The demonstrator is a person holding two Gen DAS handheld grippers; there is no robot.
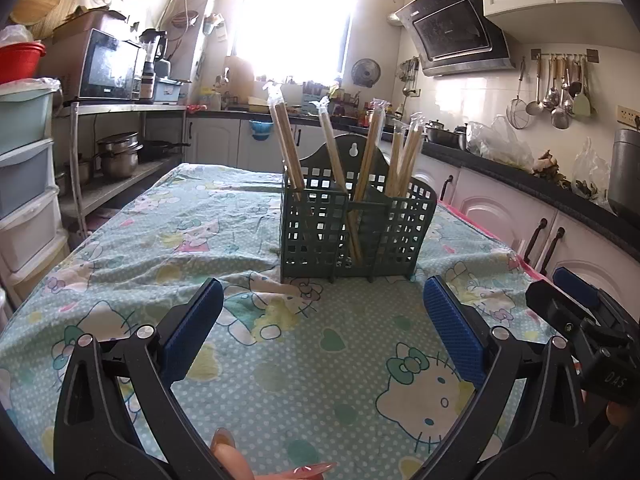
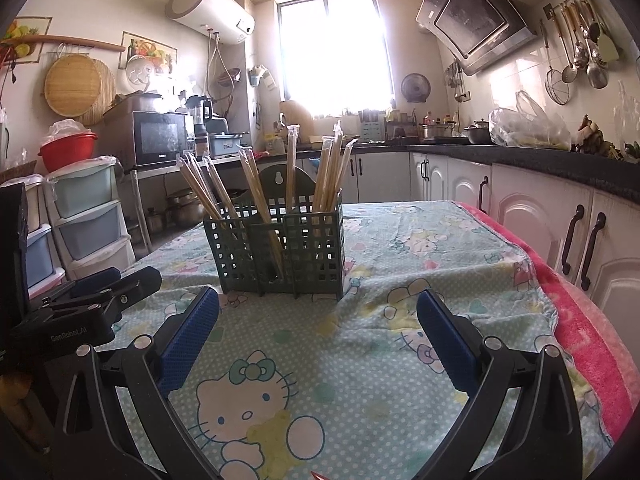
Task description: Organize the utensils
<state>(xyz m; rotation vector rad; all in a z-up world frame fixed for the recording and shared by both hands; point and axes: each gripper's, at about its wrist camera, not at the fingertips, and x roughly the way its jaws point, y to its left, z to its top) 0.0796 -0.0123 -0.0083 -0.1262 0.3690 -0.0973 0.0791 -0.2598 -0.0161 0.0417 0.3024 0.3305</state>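
Observation:
A dark green slotted utensil holder (image 1: 352, 232) (image 2: 280, 248) stands upright mid-table, split into compartments. Several wrapped pairs of wooden chopsticks (image 1: 328, 148) (image 2: 328, 172) lean in the compartments. My left gripper (image 1: 324, 320) is open, its blue pads wide apart, short of the holder with nothing between them. My right gripper (image 2: 318, 332) is open too, empty, also a little in front of the holder. In the left wrist view the right gripper (image 1: 576, 300) shows at the right edge; in the right wrist view the left gripper (image 2: 100, 284) shows at the left edge.
The table carries a mint cartoon-cat cloth (image 1: 280, 360) (image 2: 360, 380) with a pink towel (image 2: 580, 320) along its right edge. White cabinets (image 2: 540, 216) and a dark counter run on the right. Plastic drawers (image 1: 24, 184) and a metal rack with pots (image 1: 120, 156) stand left.

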